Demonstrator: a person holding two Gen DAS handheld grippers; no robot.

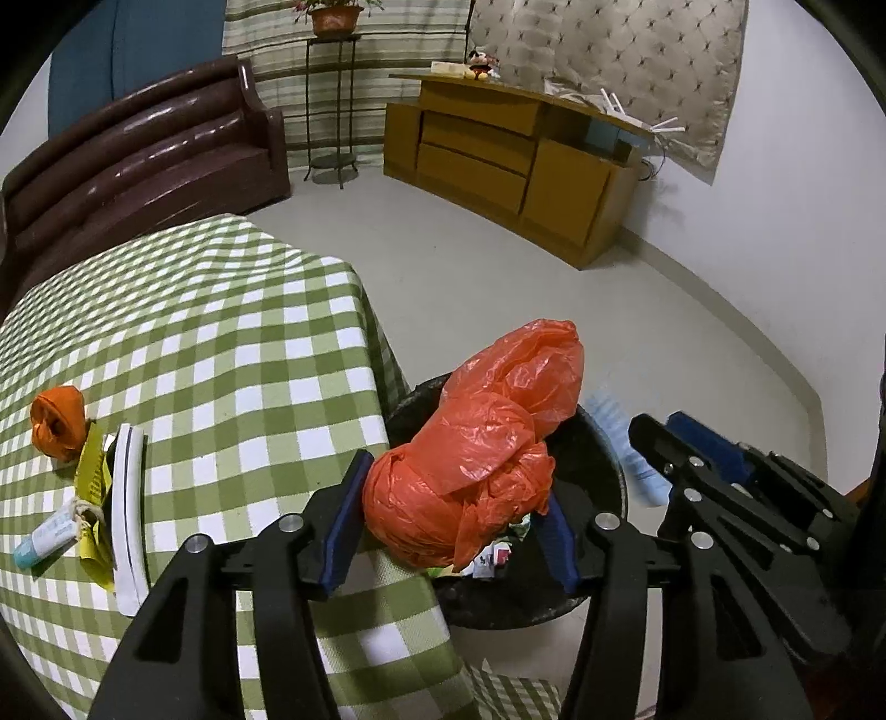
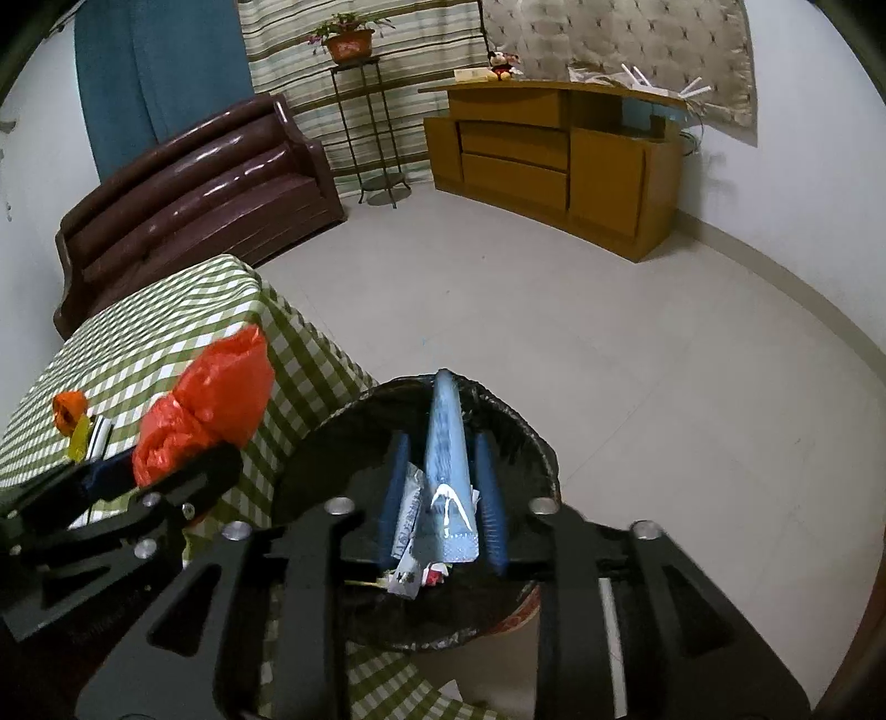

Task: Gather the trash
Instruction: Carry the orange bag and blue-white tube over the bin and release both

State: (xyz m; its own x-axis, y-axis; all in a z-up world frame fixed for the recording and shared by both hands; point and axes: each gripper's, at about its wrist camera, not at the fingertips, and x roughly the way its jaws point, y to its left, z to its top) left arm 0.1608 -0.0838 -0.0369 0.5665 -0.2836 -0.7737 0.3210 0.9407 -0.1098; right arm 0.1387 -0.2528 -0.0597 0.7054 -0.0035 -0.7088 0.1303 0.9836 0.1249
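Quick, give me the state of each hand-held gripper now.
Left hand-held gripper: shut on the orange bag, above the bin.
Right hand-held gripper: open; blue wrapper loose between its fingers, over the bin.

A brown sofa point(image 1: 144, 160) by the checked tablecloth point(image 1: 221, 332) — beyond, a wooden cabinet point(image 1: 515, 166) and potted plant point(image 1: 335, 16).

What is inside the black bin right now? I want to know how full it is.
Crumpled paper scraps lie in the black bin. The blue packet and orange bag above hide the rest, so depth is unclear.
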